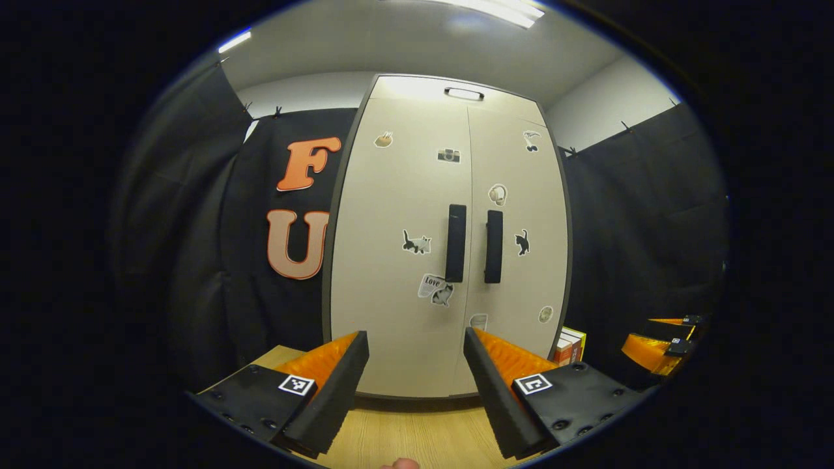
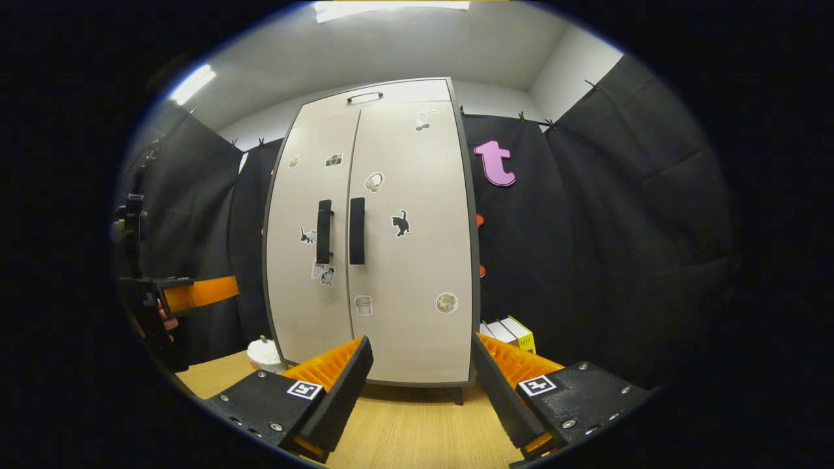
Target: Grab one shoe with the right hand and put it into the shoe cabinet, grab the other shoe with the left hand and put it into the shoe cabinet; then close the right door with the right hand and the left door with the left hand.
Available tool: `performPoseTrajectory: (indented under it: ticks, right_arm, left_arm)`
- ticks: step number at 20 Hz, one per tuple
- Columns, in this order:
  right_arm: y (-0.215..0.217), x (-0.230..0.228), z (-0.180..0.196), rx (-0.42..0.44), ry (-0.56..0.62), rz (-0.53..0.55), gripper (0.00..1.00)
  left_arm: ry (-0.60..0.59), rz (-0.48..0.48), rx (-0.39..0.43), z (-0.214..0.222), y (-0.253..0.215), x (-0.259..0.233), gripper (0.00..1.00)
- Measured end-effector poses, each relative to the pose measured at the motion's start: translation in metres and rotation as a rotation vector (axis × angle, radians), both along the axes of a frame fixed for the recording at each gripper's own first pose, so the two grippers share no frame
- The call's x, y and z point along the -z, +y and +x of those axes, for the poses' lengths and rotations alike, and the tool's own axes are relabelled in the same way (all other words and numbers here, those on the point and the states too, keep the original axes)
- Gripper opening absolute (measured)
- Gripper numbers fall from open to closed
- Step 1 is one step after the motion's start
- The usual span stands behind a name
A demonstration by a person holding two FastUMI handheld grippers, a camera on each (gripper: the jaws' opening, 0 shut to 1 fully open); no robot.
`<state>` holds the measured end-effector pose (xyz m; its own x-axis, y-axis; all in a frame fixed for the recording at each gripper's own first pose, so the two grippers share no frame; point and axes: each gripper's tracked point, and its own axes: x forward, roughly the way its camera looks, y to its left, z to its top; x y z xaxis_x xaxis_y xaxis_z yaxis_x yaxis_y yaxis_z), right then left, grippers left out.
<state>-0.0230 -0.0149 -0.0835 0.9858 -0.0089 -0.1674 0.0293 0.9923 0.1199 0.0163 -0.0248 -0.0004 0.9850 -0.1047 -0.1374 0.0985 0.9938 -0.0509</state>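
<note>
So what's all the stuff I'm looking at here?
Cabinet: one, beige, on the table, both doors shut.
Handles: two, black, upright at the door seam.
Stickers: several on the doors, cats among them.
Books: a few, right of the cabinet.
Cup: one, white, at the cabinet's left foot.
Table: one, light wood.
Left gripper: open, holding nothing.
Right gripper: open, holding nothing.

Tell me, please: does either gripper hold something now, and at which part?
Nothing is held: left gripper and right gripper are both open, fingers apart.
</note>
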Motion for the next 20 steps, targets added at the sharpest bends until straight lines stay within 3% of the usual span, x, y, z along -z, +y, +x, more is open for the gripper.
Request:
performPoseTrajectory:
  ticks: [4,5,6,11,20]
  right_arm:
    - [0.009,0.003,-0.004,-0.012,-0.002,-0.006,0.94]
    - [0.012,0.005,-0.004,-0.015,0.002,-0.004,0.98]
    - [0.013,0.006,-0.005,-0.014,0.003,0.0,0.93]
    - [0.011,0.004,-0.008,0.002,-0.004,0.008,0.94]
    - [0.013,-0.004,-0.005,0.012,-0.029,0.017,0.93]
  left_arm:
    - [0.002,0.006,-0.017,-0.023,0.003,0.023,0.96]
    - [0.007,0.013,-0.023,-0.027,0.003,0.027,0.96]
    - [0.011,0.015,-0.034,-0.031,0.005,0.03,0.96]
    - [-0.014,0.03,-0.068,-0.034,0.01,0.022,0.96]
    - [-0.047,0.037,-0.055,-0.03,0.006,0.011,0.96]
